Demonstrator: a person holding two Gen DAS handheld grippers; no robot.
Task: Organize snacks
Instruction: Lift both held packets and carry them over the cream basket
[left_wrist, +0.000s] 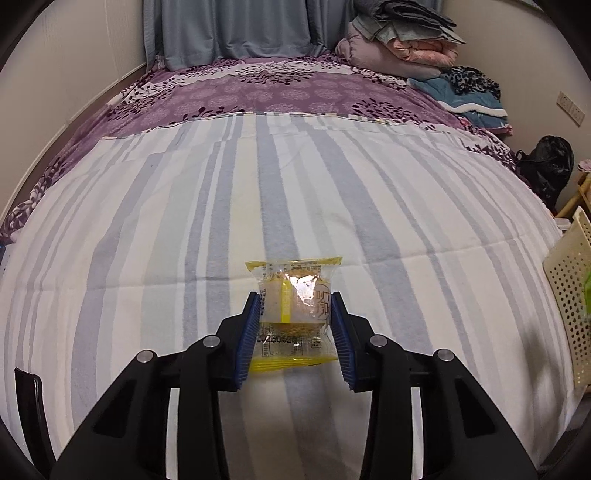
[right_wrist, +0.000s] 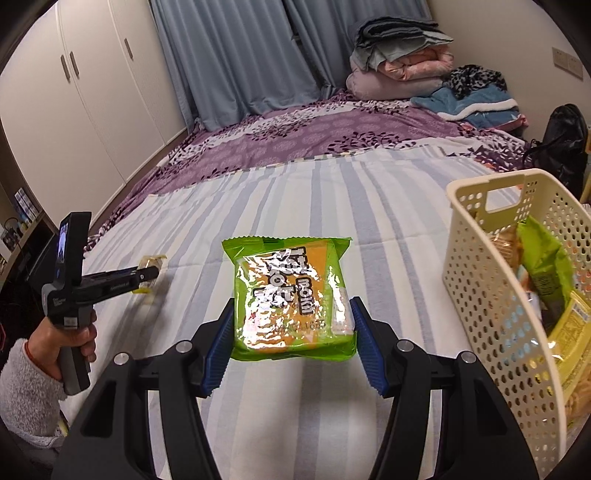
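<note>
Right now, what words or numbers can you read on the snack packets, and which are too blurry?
"moki" on the green snack packet; its larger white lettering is hidden by glare.
Round brown stamp on the yellow pastry packet: characters, too small to read.
Printed digits low on that pastry packet: blurred.
Packets in the cream basket: unreadable.

Two grippers: left gripper (left_wrist: 294, 325), right gripper (right_wrist: 293, 345). One yellow snack pack (left_wrist: 293, 314). One green snack pack (right_wrist: 291, 299). One cream basket (right_wrist: 491, 295), several packets inside, count unclear. One bed (right_wrist: 332, 206).

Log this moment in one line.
left gripper: shut on yellow snack pack | right gripper: shut on green snack bag | basket: part-filled
</note>
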